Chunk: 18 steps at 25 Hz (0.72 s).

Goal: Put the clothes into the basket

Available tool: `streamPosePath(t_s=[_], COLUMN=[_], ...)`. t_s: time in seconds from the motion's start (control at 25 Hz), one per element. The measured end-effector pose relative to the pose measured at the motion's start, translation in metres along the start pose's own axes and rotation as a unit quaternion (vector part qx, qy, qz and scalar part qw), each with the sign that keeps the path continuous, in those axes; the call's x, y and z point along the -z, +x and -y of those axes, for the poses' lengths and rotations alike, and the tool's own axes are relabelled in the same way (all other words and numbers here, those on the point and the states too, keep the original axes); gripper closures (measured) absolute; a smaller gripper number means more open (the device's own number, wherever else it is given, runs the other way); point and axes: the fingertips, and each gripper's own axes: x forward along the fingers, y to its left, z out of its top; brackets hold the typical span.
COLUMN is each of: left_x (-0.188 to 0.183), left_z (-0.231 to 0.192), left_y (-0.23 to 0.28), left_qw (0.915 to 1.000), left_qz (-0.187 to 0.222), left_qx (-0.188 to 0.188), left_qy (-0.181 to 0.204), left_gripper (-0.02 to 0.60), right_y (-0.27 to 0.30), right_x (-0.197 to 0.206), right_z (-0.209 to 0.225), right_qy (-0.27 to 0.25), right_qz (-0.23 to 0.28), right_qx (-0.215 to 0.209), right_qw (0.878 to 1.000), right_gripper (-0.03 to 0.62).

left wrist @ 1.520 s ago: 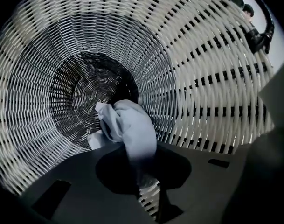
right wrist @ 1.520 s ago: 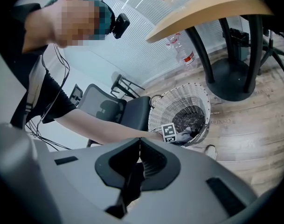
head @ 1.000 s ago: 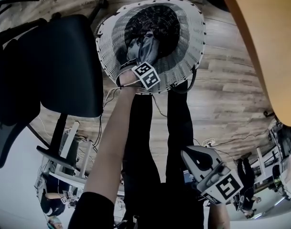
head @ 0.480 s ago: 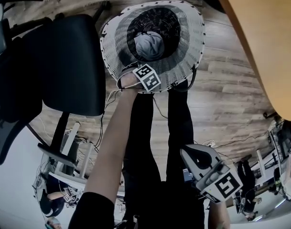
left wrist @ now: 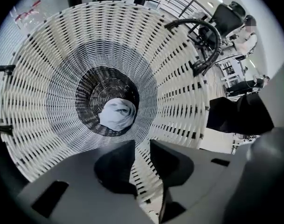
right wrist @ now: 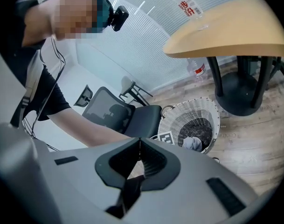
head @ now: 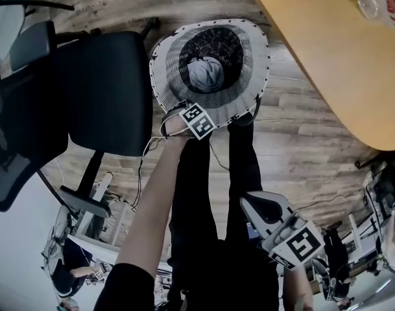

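A crumpled pale grey cloth (head: 205,73) lies at the bottom of the round woven basket (head: 255,50), which is white at the rim and black at the base. The left gripper (left wrist: 142,149) hangs over its near rim, jaws slightly apart and empty. The right gripper (right wrist: 139,146) is well back, jaws together, gripping nothing. A black office chair (head: 106,89) stands beside the basket.

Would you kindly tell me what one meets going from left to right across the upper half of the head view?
black office chair → woven basket → wooden table → plastic bottle
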Motion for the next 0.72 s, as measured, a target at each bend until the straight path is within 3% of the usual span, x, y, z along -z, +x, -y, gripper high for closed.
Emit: streamPosePath(t_s=[0.24,0.48,0.72], left_x=[-0.002,-0.005,-0.011], left_z=[0.012,0.027,0.042], left_y=[-0.046,-0.087,-0.126], left_qw=[0.9981,0.9967,0.9866], left_qz=[0.029,0.041,0.072], left_qx=[-0.004,-0.014,-0.009], left_qy=[-0.055,-0.069,-0.146], left_gripper=[0.503,0.541,0.569], right_y=[-0.023,-0.052,-0.073], right_x=[-0.014,-0.033,-0.048], right_z=[-0.012,-0.021,-0.027], right_qy=[-0.031,-0.061,-0.085], right_qz=[0.007,0.021,0.030], right_qx=[0.011,0.021,0.017], right_qw=[0.999,0.998,0.996], right_gripper=[0.577,0.577,0.577])
